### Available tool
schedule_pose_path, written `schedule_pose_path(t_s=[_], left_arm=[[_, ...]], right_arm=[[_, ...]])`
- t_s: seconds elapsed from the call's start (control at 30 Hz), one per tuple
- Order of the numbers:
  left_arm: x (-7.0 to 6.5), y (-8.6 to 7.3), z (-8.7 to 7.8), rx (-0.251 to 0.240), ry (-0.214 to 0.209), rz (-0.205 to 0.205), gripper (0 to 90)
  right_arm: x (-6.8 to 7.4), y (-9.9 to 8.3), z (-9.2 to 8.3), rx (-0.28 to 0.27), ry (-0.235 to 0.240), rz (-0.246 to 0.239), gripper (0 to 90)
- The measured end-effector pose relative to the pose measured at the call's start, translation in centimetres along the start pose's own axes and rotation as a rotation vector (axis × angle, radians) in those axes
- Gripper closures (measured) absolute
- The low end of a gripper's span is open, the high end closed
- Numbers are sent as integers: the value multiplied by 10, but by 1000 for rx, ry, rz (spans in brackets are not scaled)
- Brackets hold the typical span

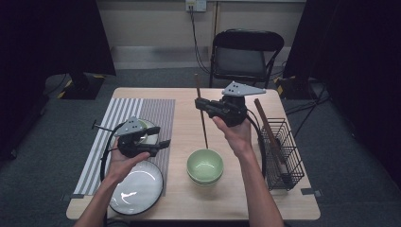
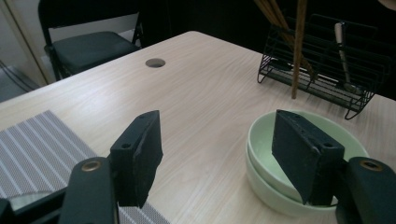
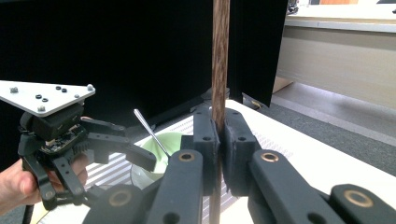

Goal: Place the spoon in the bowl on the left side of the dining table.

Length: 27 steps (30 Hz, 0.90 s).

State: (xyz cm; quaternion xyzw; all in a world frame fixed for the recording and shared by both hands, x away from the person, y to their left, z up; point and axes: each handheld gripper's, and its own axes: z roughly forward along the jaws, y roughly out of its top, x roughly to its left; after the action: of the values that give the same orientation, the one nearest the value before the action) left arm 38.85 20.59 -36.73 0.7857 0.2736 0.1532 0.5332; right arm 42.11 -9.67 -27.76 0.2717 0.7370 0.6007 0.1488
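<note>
Right gripper (image 1: 202,105) pinching upright chopstick (image 1: 202,113) mid-table, tip above stacked green bowls (image 1: 204,166), empty. Left gripper (image 1: 161,144) spread, empty. Wire basket (image 1: 281,156) at right edge holding chopsticks; spoon there hard to make out.

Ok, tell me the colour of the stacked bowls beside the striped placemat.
Pale green; the bowls show best in the high view.

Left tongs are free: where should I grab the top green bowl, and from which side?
Take the top green bowl by its rim, coming from above: the left tongs stand open beside it, one pad inside the wall, one outside. It nests in a second bowl, so its sides are covered.
</note>
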Motion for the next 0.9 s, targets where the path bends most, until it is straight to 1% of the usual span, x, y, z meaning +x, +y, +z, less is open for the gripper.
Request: schedule_pose_path(t_s=[0.07, 0.1, 0.13, 0.2, 0.23, 0.33, 0.37, 0.4, 0.43, 0.47, 0.53, 0.57, 0.6, 0.63, 0.67, 0.7, 0.73, 0.77, 0.8, 0.83, 0.87, 0.9], left_arm=[[-2, 4, 3, -13, -9, 3, 334], [-3, 6, 7, -11, -25, 6, 333], [-3, 6, 7, -11, -25, 6, 333], [-4, 8, 9, -11, -43, 17, 333], [-5, 8, 12, -13, -59, 3, 334], [-7, 8, 13, -17, -57, 10, 329], [-6, 9, 12, -27, -75, -4, 330], [-7, 9, 12, -38, -79, -13, 340], [-8, 9, 12, -50, -84, -31, 346], [-7, 9, 12, -48, -83, -23, 353], [-8, 9, 10, -63, -99, -14, 359], [-9, 9, 10, -70, -97, -26, 362], [-9, 9, 10, -63, -82, -9, 369], [-8, 9, 10, -64, -88, -11, 370], [-8, 8, 10, -72, -102, -27, 370], [-8, 8, 11, -74, -102, -39, 379], [-7, 8, 11, -72, -97, -28, 383], [-8, 7, 11, -67, -89, -29, 383], [-8, 6, 13, -65, -98, -38, 395], [-8, 6, 13, -56, -94, -28, 396], [-8, 5, 14, -62, -105, -37, 412], [-7, 5, 14, -65, -112, -37, 412]], right_arm=[[2, 2, 1, -7, 5, 2, 858], [3, 3, 2, -16, 14, 4, 858], [3, 3, 2, -16, 14, 4, 858], [5, 2, 5, -16, 23, 6, 858], [7, 0, 9, -6, 29, 6, 858], [8, -2, 13, -6, 37, 8, 858], [9, -2, 14, -8, 40, 12, 858], [10, -4, 16, -10, 47, 17, 858], [11, -5, 19, -9, 53, 17, 858], [12, -5, 21, -5, 57, 16, 859], [16, -6, 27, -2, 70, 13, 859], [17, -6, 29, -1, 73, 12, 859], [20, -6, 31, 0, 80, 11, 858], [23, -6, 35, 1, 88, 9, 858], [25, -6, 37, 1, 95, 8, 858], [27, -6, 40, 2, 99, 3, 858], [30, -6, 43, 3, 108, 2, 858], [31, -7, 45, 0, 110, 2, 858], [34, -8, 51, -9, 129, 11, 858], [36, -9, 54, -5, 136, 14, 859], [37, -10, 57, 0, 141, 15, 858], [37, -10, 57, 0, 141, 15, 858]])
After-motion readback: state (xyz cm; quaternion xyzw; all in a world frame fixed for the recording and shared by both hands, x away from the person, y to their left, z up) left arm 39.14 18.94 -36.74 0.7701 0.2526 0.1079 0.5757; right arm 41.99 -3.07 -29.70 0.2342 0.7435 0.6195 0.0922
